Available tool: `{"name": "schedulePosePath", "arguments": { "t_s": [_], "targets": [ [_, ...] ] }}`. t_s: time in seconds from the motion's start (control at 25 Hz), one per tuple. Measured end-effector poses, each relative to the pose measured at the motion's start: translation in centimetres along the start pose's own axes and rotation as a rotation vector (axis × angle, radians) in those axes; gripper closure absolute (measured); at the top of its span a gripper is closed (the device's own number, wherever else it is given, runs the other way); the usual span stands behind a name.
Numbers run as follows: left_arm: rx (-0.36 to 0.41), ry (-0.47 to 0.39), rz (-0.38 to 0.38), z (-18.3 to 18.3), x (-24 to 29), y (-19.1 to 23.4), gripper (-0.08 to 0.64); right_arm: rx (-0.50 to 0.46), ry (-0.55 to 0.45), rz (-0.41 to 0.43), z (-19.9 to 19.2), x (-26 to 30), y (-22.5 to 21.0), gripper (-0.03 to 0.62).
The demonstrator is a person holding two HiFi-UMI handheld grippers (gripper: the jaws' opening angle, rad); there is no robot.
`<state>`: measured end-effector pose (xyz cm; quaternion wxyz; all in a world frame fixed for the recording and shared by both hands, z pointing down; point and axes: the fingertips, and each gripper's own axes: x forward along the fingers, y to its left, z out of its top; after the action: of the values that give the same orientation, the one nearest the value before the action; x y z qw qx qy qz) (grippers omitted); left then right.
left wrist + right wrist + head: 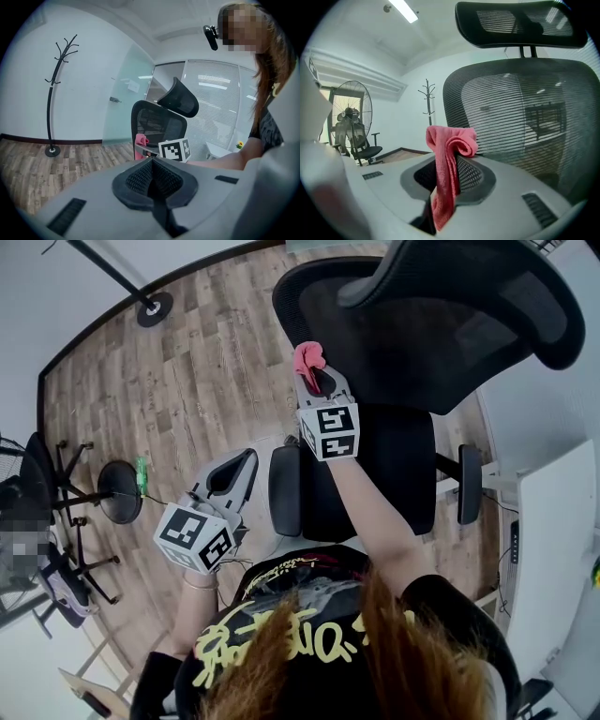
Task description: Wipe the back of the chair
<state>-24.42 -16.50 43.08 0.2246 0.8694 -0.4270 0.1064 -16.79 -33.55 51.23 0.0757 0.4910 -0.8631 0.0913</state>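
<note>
Wiping cloth (447,154): was pink-red and soft-napped, bunched into a rolled fold above the pads with a tail hanging down between them; it sat at the centre of the right gripper view and at upper middle of the head view.
Right claw (447,174): was clamped on the cloth and raised just in front of the chair back.
Chair back (525,117): was black see-through mesh in a dark frame, filling the right half of the right gripper view; whether the cloth touched it could not be told.
Headrest (520,23): was curved, black and ribbed, at the top of that frame.
Left claw (151,173): was closed pad to pad with nothing between, low and left of centre in the head view, well apart from the chair back.
Seat (375,474): was black, at the middle of the head view.
</note>
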Motion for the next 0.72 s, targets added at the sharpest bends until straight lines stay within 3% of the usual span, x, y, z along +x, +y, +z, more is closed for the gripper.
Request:
{"name": "schedulePosePath", "arguments": {
  "t_s": [0.2, 0.44, 0.72],
  "targets": [
    [0.002, 0.005, 0.001, -0.2, 0.2, -0.4, 0.571, -0.046, 0.017, 0.12, 0.0, 0.4, 2.4, 0.52],
    [0.015, 0.004, -0.015, 0.5, 0.9, -1.5, 0.571, -0.111, 0.007, 0.202, 1.3, -0.9, 4.1, 0.52],
    [0.04, 0.013, -0.068, 1.3, 3.4, -4.7, 0.571, -0.143, -0.008, 0.196, 2.5, -3.5, 1.6, 0.52]
  ]
}}
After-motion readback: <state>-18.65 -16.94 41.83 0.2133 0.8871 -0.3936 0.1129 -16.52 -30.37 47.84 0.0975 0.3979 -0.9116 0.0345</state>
